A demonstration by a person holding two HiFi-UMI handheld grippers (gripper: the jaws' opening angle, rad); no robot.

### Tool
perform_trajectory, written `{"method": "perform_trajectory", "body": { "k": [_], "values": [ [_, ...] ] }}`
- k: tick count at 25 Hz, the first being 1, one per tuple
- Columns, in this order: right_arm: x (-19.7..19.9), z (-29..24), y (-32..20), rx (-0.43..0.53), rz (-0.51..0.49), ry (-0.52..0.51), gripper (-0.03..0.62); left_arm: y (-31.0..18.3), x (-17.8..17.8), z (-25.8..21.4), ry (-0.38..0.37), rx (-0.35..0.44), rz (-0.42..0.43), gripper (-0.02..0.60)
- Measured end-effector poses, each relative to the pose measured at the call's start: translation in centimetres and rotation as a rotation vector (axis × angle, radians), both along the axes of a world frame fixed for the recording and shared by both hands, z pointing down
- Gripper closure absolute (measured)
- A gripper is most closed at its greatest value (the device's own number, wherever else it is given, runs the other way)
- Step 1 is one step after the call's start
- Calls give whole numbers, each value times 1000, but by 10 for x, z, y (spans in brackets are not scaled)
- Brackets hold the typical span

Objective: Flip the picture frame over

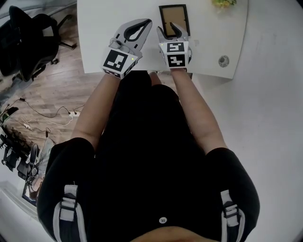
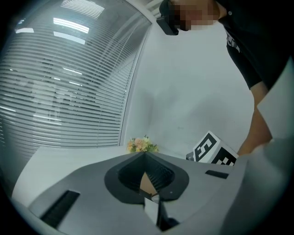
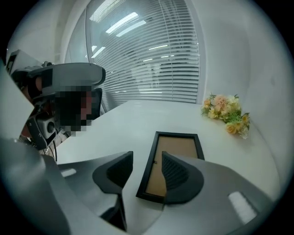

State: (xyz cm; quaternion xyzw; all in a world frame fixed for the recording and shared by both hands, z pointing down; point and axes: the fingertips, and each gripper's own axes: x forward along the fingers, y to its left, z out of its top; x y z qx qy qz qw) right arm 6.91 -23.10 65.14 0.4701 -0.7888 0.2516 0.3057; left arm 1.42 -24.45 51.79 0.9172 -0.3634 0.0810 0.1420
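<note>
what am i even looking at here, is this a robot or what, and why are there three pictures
It is not a robot. A person holds a hand-held two-jaw gripper in each hand, and the cubes with square markers are part of those grippers. The head view comes from a camera on the person's head, looking steeply down. The left and right gripper views come from cameras riding on each gripper, looking along its jaws.

On the white table lies a black picture frame, brown backing up, with a small bunch of flowers farther off. The left gripper is shut and empty. The right gripper has its jaws apart at the frame's near end and grips nothing yet.
</note>
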Motion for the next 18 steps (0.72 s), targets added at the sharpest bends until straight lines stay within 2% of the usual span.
{"method": "perform_trajectory", "body": {
  "k": [10, 13, 17, 18],
  "values": [
    [-14, 37, -7, -64, 24, 38, 459, -14, -13, 30, -5, -19, -8, 574],
    [-14, 40, -9, -75, 22, 84, 502, -15, -15, 30, 1, -26, -9, 574],
    [-10, 36, -8, -98, 30, 113, 510, -10, -9, 23, 9, -23, -2, 574],
    [-8, 33, -5, -105, 31, 113, 528, -7, -6, 20, 7, -23, -1, 574]
  ]
}}
